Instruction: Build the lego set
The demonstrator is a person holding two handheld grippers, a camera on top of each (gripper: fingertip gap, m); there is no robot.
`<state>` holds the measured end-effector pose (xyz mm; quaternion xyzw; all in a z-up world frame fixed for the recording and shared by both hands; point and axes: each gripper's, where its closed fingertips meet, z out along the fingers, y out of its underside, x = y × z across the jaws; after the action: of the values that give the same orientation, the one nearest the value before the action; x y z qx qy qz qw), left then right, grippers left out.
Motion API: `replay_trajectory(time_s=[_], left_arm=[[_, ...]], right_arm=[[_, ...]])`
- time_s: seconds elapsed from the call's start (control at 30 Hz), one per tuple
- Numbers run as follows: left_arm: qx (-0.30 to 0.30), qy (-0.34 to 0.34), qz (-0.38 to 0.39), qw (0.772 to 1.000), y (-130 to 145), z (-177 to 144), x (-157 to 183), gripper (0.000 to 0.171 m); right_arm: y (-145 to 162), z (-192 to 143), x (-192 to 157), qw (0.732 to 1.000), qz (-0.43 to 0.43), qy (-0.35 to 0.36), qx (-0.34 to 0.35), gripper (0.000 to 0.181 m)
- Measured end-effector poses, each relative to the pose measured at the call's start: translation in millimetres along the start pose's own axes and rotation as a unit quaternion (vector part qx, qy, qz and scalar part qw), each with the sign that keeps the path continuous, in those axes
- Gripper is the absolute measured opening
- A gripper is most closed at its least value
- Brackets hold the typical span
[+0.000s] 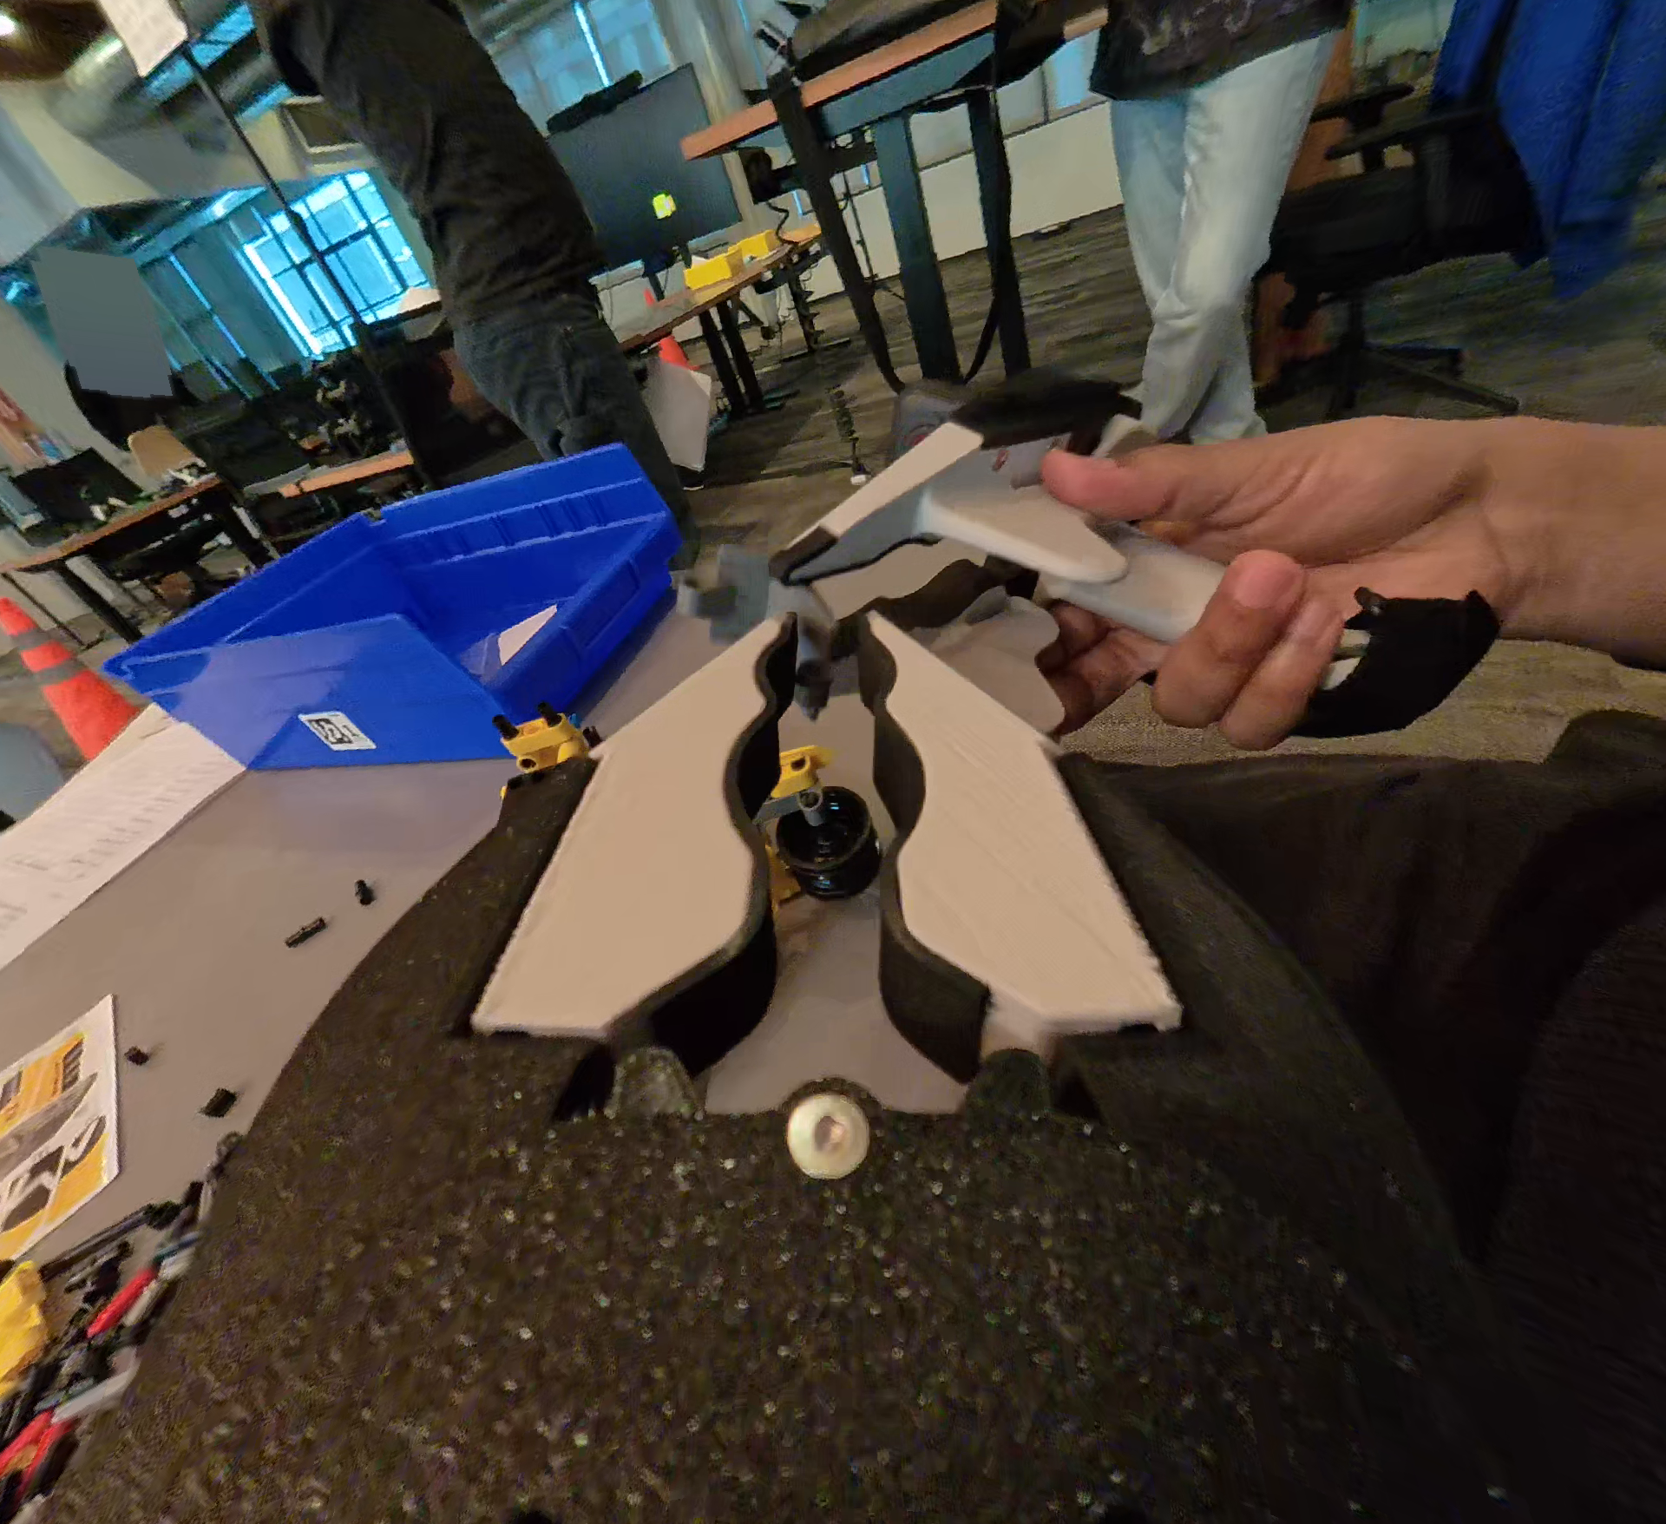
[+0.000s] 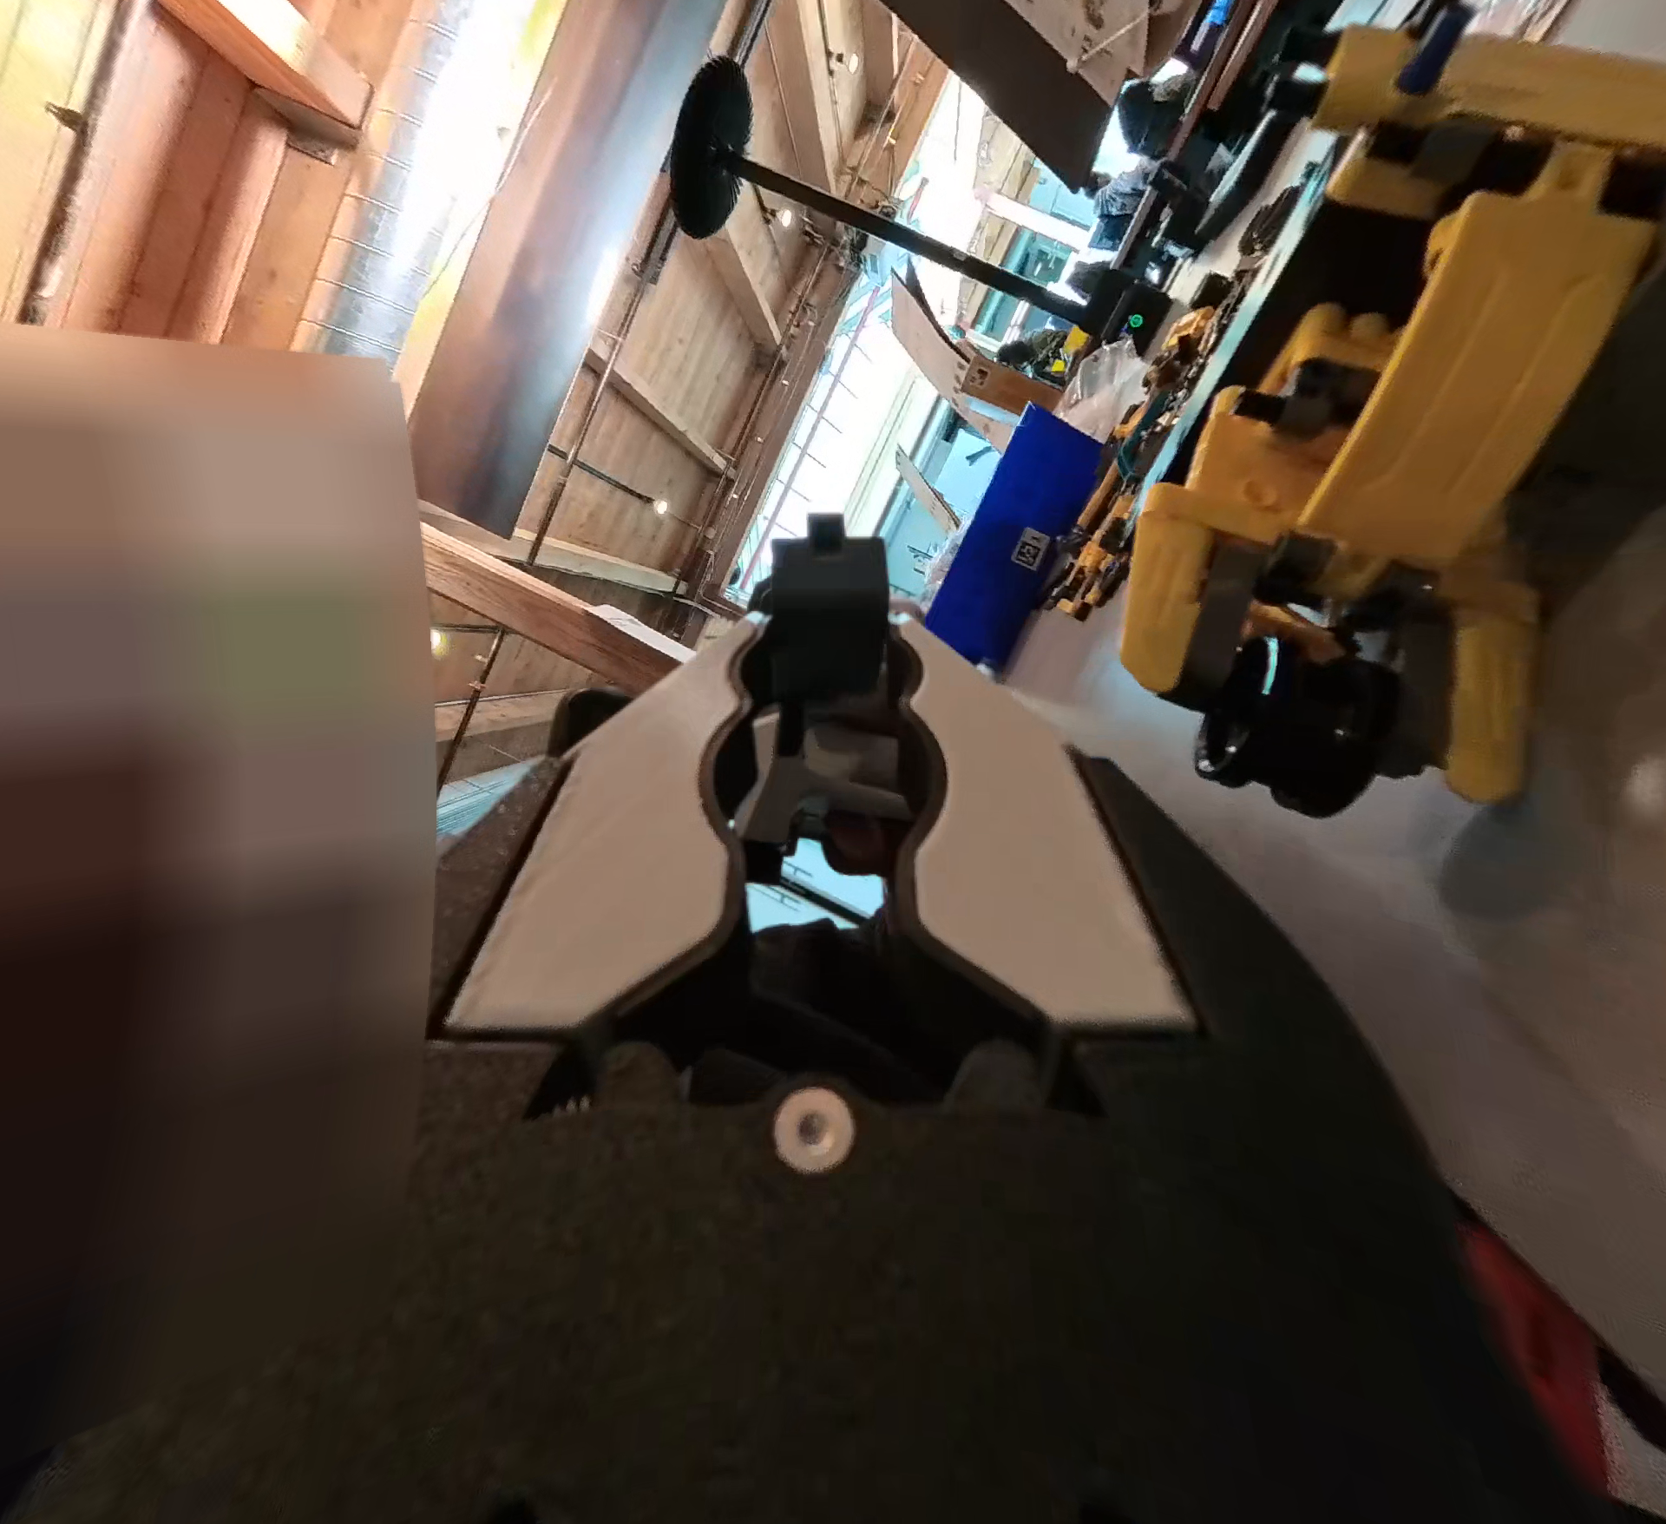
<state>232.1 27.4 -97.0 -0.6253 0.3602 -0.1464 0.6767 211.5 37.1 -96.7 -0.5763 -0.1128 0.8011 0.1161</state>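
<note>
In the left wrist view my left gripper (image 1: 831, 633) is open over a grey table (image 1: 270, 895). Its white fingers stand either side of a small yellow and black toy assembly with a black wheel (image 1: 825, 845). A hand holds my right gripper (image 1: 798, 570) just beyond the left fingertips, shut on a grey brick piece (image 1: 730, 592). Part of that piece hangs down between the left tips. In the right wrist view my right gripper (image 2: 825, 651) is shut on the grey brick piece (image 2: 825, 606). A yellow toy vehicle (image 2: 1352, 444) stands to the right of it.
A blue bin (image 1: 406, 606) stands on the table behind the left gripper and also shows in the right wrist view (image 2: 1019, 534). Small black pins (image 1: 306, 935), printed sheets (image 1: 54, 1120) and a pile of loose parts (image 1: 54, 1345) lie at the left. An orange cone (image 1: 63, 669), desks and two standing people are behind. My left and right fingertips are right by each other.
</note>
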Motion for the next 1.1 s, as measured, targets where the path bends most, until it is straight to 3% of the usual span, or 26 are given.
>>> replay_trajectory(time_s=[0.1, 0.2, 0.27, 0.33, 0.4, 0.5, 0.53, 0.6, 0.67, 0.77, 0.9, 1.1], left_arm=[[-0.006, -0.019, 0.03, 0.999, 1, 0, -3, 0.004], [-0.005, -0.022, 0.002, 1.0, 0, -3, -9, 0.001], [-0.006, -0.017, -0.039, 0.999, 3, -5, -16, 0.001], [-0.016, -0.006, -0.082, 0.996, 8, -5, -21, 0.001], [-0.038, 0.013, -0.116, 0.992, 16, -3, -21, 0.001], [-0.067, 0.025, -0.122, 0.99, 25, 1, -18, 0.001], [-0.075, 0.026, -0.116, 0.99, 28, 3, -16, 0.001], [-0.083, 0.035, -0.106, 0.99, 28, 5, -11, 0.001], [-0.088, 0.045, -0.1, 0.99, 27, 7, -7, 0.001], [-0.108, 0.039, -0.07, 0.991, 32, 6, -6, 0.001], [-0.111, 0.032, -0.066, 0.991, 33, 6, -6, 0.001], [-0.101, 0.016, -0.073, 0.992, 29, 8, -15, 0.001]], right_arm=[[0, -1, 1, 1.0, 0.007, -0.001, -0.002, 0.024], [-10, -9, -3, 1.0, -0.028, 0.002, 0.01, 0.03], [-20, -17, -11, 0.992, -0.124, 0.025, 0.017, 0.038], [-21, -20, -20, 0.957, -0.28, 0.071, -0.017, 0.039], [-17, -20, -20, 0.873, -0.459, 0.138, -0.088, 0.039], [-14, -17, -13, 0.667, -0.685, 0.207, -0.205, 0.038], [-9, -16, -7, 0.6, -0.731, 0.206, -0.251, 0.037], [-2, -19, 13, 0.491, -0.771, 0.199, -0.353, 0.034], [-5, -22, 29, 0.422, -0.778, 0.197, -0.421, 0.033], [-8, -21, 34, 0.38, -0.778, 0.168, -0.471, 0.022], [-8, -21, 33, 0.357, -0.771, 0.137, -0.51, 0.022], [-3, -14, 31, 0.319, -0.791, 0.118, -0.509, 0.023]])
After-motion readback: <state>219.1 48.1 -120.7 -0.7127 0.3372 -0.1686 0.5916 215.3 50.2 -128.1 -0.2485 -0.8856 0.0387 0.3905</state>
